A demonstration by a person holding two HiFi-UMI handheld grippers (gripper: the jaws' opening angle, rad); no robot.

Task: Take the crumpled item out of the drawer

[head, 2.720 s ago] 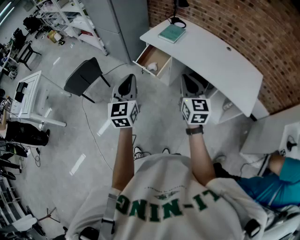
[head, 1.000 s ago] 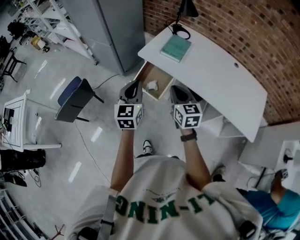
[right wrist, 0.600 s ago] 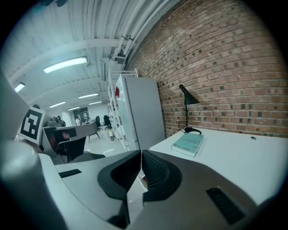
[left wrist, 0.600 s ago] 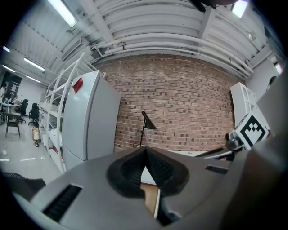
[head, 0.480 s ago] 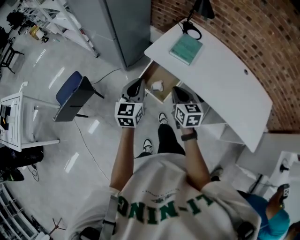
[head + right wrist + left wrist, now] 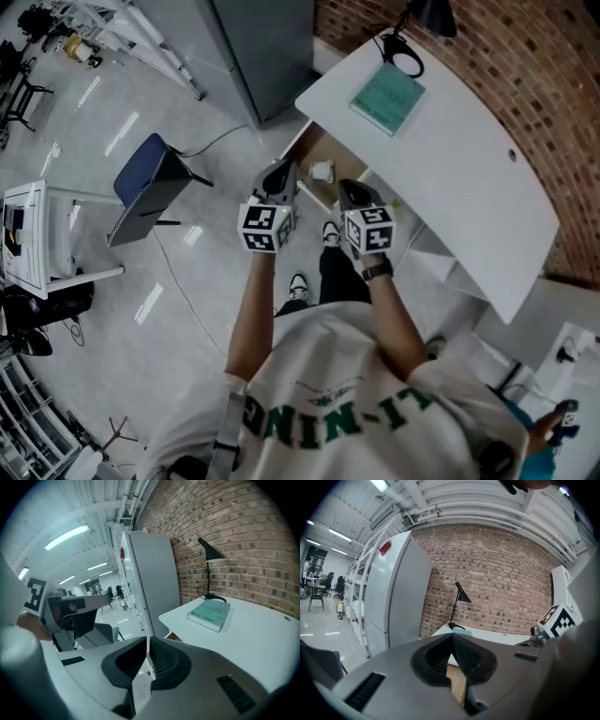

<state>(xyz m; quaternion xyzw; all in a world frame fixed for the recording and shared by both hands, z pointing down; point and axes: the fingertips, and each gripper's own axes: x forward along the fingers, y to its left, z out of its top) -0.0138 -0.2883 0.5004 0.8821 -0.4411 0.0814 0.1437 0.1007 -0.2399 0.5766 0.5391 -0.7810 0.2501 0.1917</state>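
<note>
Grey fingers [image 6: 468,656] | left gripper [image 6: 281,174] closed, empty | right gripper [image 6: 350,191] closed, empty

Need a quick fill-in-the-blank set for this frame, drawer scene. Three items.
1. The crumpled item lies inside the open ____.
2. On the desk, near the lamp, lies a teal ____.
3. The left gripper and the right gripper hold nothing, and their jaws are ____.
Missing words: drawer; book; shut.

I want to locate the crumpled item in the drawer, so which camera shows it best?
The head view: the white crumpled item lies in the open drawer. Neither gripper view shows it.
</note>
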